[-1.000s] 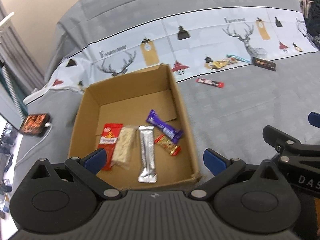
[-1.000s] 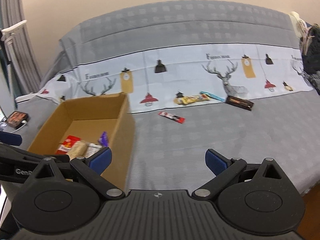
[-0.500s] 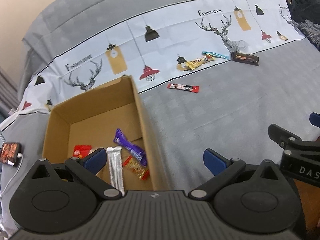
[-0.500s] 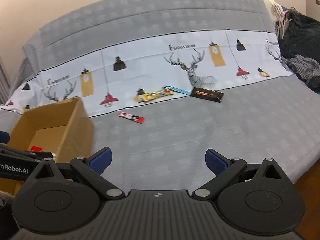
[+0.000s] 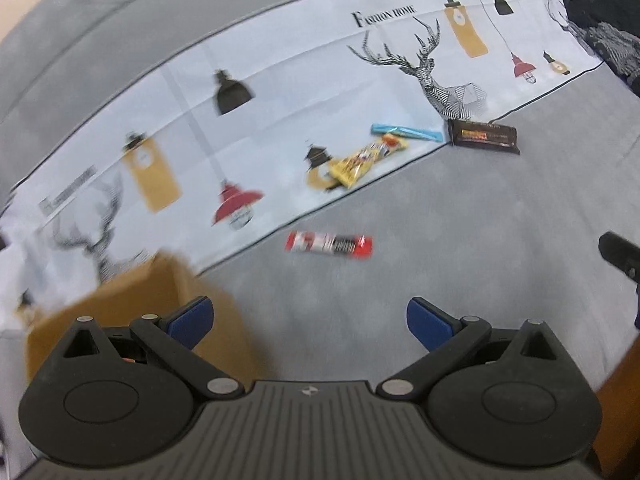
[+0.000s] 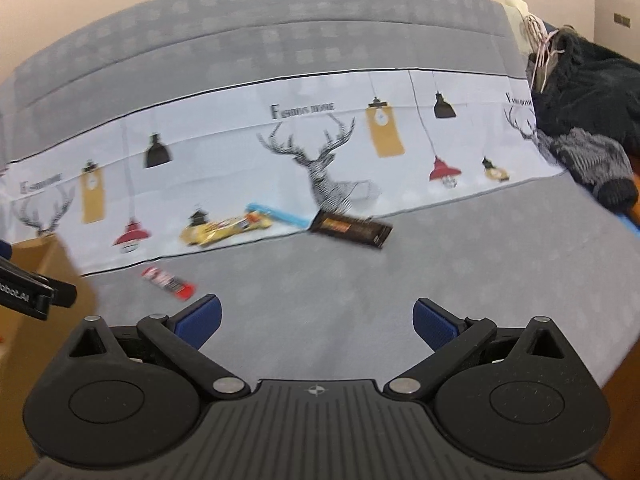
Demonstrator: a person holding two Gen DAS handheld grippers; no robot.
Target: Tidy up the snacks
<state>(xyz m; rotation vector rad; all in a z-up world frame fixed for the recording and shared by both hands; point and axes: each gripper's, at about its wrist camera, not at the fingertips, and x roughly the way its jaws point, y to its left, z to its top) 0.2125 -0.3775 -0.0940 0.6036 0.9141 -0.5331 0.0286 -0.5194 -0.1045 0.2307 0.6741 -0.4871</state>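
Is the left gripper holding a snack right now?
No, the left gripper is open and empty; the red snack bar lies on the bedspread ahead.

Even, soft indoor light; no glare, faint shadows. Strong fisheye bowing at edges, dark corner vignetting. Motion blur, esp. left side: box point(image 5: 132, 304) smeared in both views; centre sharper.

The bedsheet point(image 6: 304, 148) reads "Fashion home"; the left gripper point(image 6: 24, 296) reads "obot.AI".
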